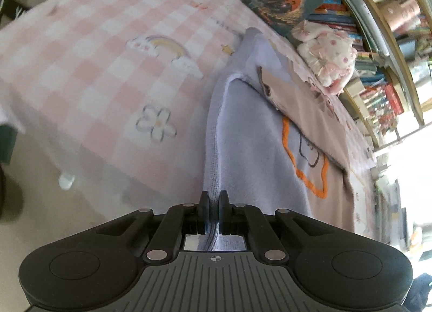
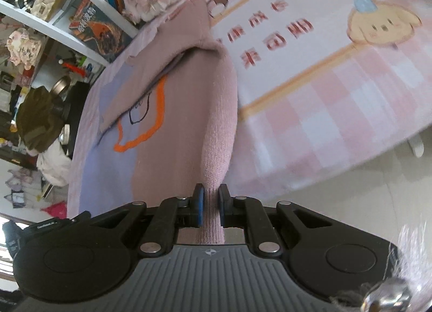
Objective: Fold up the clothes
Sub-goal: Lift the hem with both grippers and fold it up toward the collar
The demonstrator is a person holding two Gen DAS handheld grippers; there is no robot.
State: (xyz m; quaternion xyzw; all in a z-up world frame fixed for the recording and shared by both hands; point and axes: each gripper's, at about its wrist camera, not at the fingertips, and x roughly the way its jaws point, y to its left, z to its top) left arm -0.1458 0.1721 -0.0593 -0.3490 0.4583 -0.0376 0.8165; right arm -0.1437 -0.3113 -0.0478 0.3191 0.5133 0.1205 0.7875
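Observation:
A knitted sweater [image 1: 253, 133], half lavender and half dusty pink with an orange outline on its front, lies on a table under a pink checked cloth [image 1: 108, 50]. My left gripper [image 1: 214, 198] is shut on the ribbed lavender edge near the table's front. In the right wrist view the same sweater [image 2: 151, 150] shows its pink side, and my right gripper [image 2: 211, 193] is shut on the pink ribbed edge, which runs up from the pads as a taut ridge. A pink sleeve lies folded across the chest.
A pink and white plush toy [image 1: 329, 55] sits at the far table edge against a bookshelf [image 1: 378, 42] full of books. The cloth [image 2: 324, 82] carries a cartoon dog print. Pale floor [image 1: 40, 204] and a table leg show below the table edge.

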